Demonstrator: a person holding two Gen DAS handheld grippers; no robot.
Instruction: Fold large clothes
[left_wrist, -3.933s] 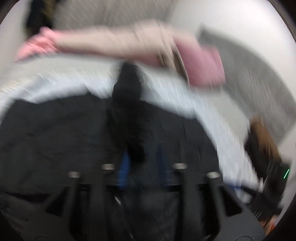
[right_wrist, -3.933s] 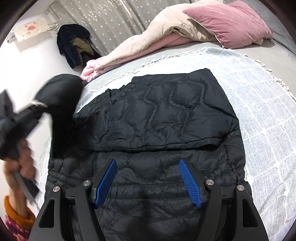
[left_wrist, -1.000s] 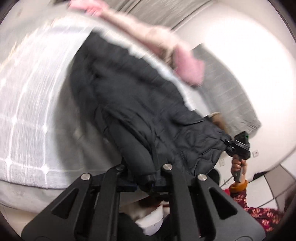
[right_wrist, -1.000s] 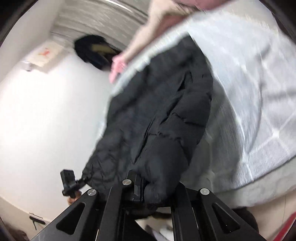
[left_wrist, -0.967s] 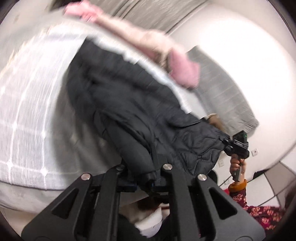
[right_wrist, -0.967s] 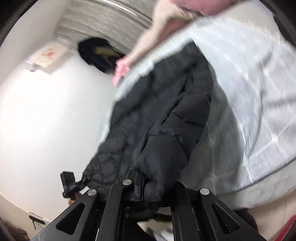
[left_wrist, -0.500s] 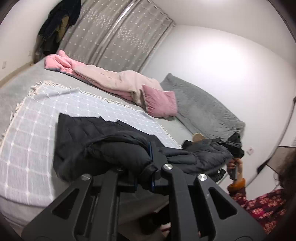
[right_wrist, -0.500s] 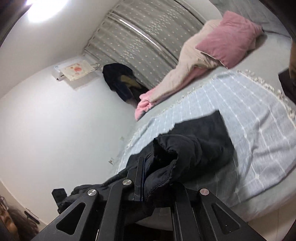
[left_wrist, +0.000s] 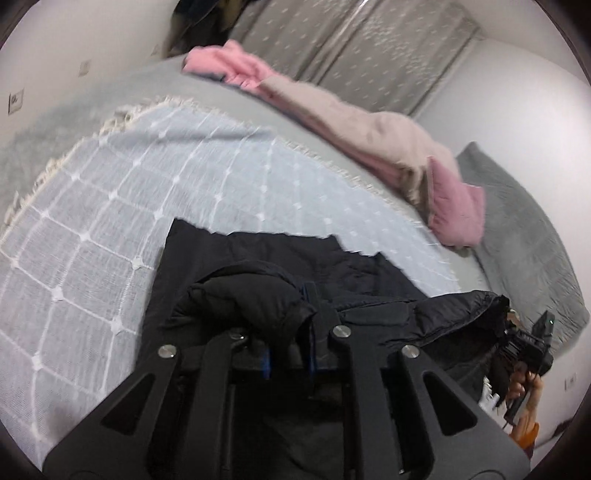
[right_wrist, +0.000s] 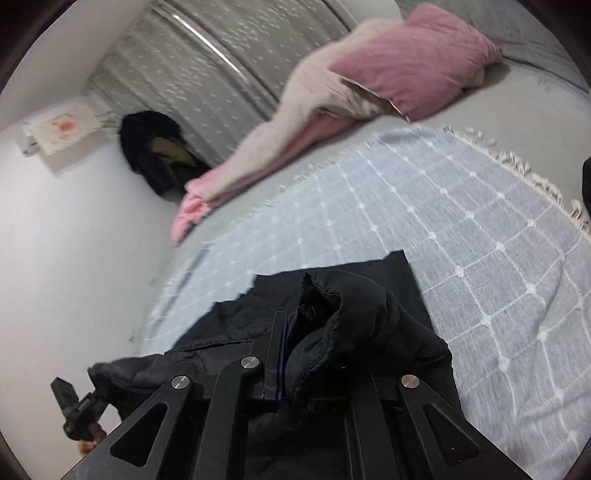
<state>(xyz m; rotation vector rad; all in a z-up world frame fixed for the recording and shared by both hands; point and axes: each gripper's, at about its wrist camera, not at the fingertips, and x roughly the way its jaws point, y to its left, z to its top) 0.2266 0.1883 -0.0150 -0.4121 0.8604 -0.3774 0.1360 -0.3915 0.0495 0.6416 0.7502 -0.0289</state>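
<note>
Two claws, each pinching a bunched end of one black jacket (left_wrist: 258, 306): left claw (left_wrist: 288, 354), right claw (right_wrist: 295, 369). Jacket, a second ago hanging off the bed's near edge, now carried up over its half lying on the blanket (left_wrist: 110, 206) (fold likely halfway). Fingertips buried in fabric; lower layer mostly hidden.

Left gripper (left_wrist: 288, 325) clamped tight on a bunched edge of the black jacket (left_wrist: 258, 295), blue pads nearly together, pointing forward over the bed. Right gripper (right_wrist: 295, 343) likewise pinched on a puffy fold of the same garment, level with the other, each visible low in the other's view.
</note>
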